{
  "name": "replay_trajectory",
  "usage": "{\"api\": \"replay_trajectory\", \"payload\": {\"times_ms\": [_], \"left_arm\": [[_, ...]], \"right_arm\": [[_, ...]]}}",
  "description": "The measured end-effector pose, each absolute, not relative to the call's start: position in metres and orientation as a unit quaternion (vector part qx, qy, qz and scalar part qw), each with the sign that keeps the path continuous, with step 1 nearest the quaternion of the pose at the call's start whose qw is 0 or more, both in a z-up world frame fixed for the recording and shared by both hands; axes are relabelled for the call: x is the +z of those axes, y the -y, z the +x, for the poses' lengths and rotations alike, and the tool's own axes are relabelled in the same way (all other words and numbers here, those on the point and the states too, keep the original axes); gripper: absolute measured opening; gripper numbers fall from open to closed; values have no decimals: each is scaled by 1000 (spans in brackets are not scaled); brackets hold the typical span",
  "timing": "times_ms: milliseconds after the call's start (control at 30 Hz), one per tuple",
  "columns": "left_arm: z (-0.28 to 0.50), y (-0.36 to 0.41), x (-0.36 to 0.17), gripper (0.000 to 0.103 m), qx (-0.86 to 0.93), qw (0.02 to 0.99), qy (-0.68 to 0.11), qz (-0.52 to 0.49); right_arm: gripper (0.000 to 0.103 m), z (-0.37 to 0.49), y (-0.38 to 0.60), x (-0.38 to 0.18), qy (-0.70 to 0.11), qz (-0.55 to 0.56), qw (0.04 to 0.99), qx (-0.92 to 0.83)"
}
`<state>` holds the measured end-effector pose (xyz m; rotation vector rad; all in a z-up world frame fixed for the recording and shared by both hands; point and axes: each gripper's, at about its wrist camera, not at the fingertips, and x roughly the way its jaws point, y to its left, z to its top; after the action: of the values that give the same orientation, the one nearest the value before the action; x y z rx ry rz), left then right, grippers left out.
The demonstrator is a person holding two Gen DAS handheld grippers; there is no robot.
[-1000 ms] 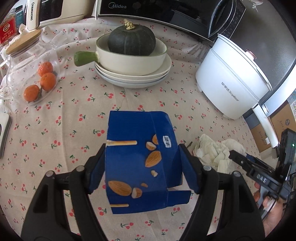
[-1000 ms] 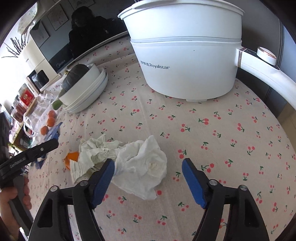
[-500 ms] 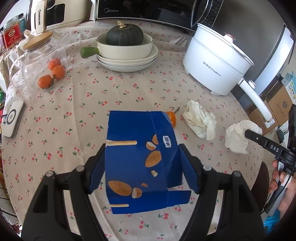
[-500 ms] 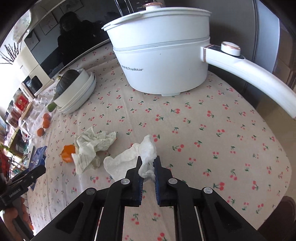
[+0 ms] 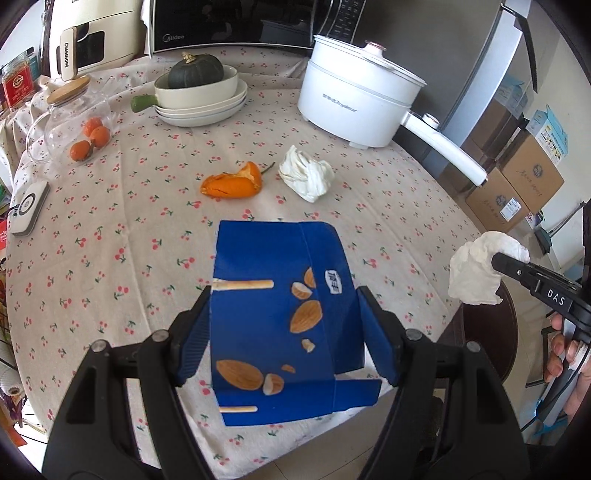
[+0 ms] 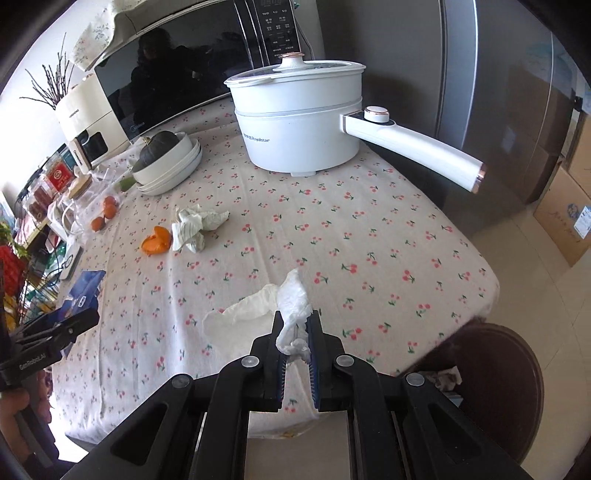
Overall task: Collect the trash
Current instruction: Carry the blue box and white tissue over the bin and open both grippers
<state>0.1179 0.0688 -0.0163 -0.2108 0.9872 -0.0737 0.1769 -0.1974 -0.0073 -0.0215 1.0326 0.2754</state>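
Blue box [image 5: 280,317] hides tablecloth [image 5: 147,229]; chair [image 6: 495,373] cut off.

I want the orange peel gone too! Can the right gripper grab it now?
Probably not yet. The right gripper is shut on a white crumpled tissue, so it is full; the torn orange peel lies farther off, beside another crumpled tissue.

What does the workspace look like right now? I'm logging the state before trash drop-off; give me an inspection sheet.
Surface: cherry-print tablecloth.
Job's things: blue snack box and white tissue gripped; crumpled tissue and orange peel lie on the cloth.
Clutter: white electric pot, stacked dishes with squash, jar of oranges.
Grippers: left gripper and right gripper, both loaded.
Cables: nothing seen.
Surroundings: microwave, cardboard boxes.
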Motion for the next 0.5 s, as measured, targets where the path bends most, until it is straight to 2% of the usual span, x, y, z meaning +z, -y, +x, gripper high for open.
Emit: {"api": "replay_trajectory", "payload": {"times_ms": [167,300,500], "left_arm": [[106,-43,-17,74,-57,872,-477,-97],[104,-15,-20,74,-85,867,-482,-93],[105,43,-27,74,-134,860,-489,-61]], "right_arm": [[11,149,220,-5,-495,-3,860,123],[11,133,249,-13,-528,31,844,96],[11,116,290,-9,-524,48,847,74]]}}
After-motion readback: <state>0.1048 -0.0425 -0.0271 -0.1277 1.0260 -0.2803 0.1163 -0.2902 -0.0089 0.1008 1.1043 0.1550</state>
